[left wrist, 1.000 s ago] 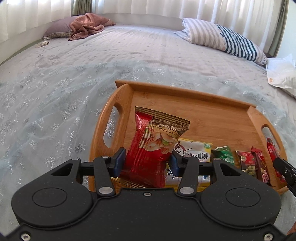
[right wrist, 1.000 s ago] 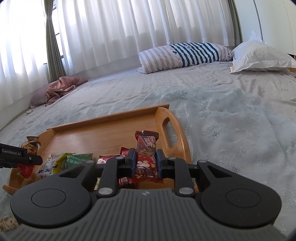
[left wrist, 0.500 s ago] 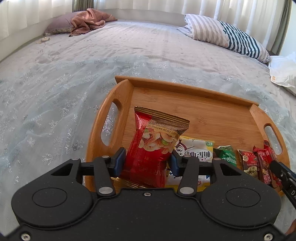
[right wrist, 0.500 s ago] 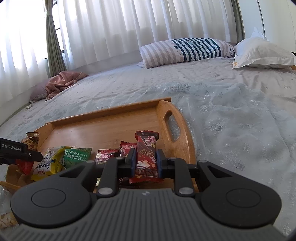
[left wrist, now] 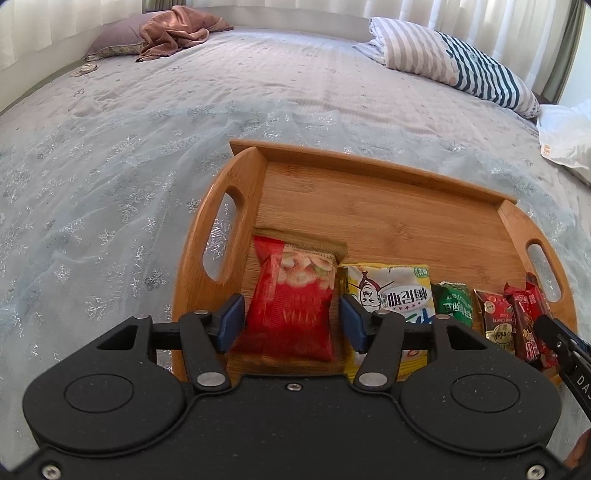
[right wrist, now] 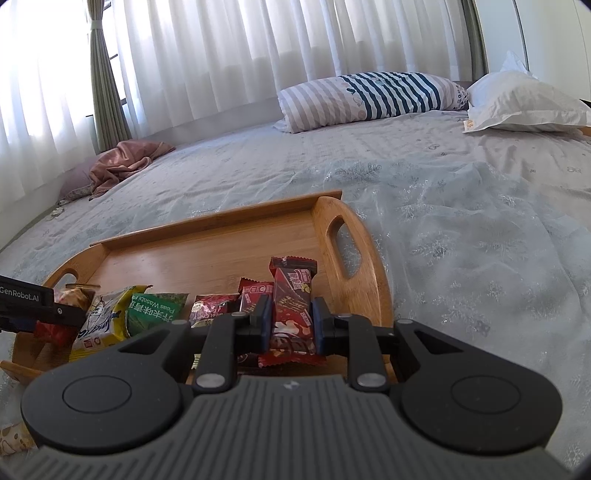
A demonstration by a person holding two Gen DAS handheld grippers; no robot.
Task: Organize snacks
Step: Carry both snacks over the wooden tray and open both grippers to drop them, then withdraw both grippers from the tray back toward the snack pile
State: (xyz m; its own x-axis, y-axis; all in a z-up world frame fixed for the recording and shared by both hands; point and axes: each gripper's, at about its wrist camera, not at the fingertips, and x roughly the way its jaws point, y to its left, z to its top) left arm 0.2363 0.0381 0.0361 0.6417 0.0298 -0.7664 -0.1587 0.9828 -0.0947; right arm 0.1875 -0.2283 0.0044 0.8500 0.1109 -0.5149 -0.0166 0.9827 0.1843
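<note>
1. A bed (right wrist: pixel 461 229) fills most of both views, under a pale grey-blue cover (left wrist: pixel 110 155) with silvery snowflake and leaf patterns, lightly wrinkled.
2. A striped pillow (right wrist: pixel 369 98), grey-and-white at one end and navy-and-white at the other, lies near the far edge.
3. A white pillow (right wrist: pixel 524 103) sits just beside it, at the right.
4. A mauve pillow (left wrist: pixel 114 42) lies at the far left corner, with a crumpled pink cloth (left wrist: pixel 177 31) on it.
5. White sheer curtains (right wrist: pixel 277 55) hang behind the bed, bright with daylight.
6. A grey-green drape (right wrist: pixel 105 96) hangs tied among them.
7. A plain white wall (right wrist: pixel 546 33) stands at the far right.
</note>
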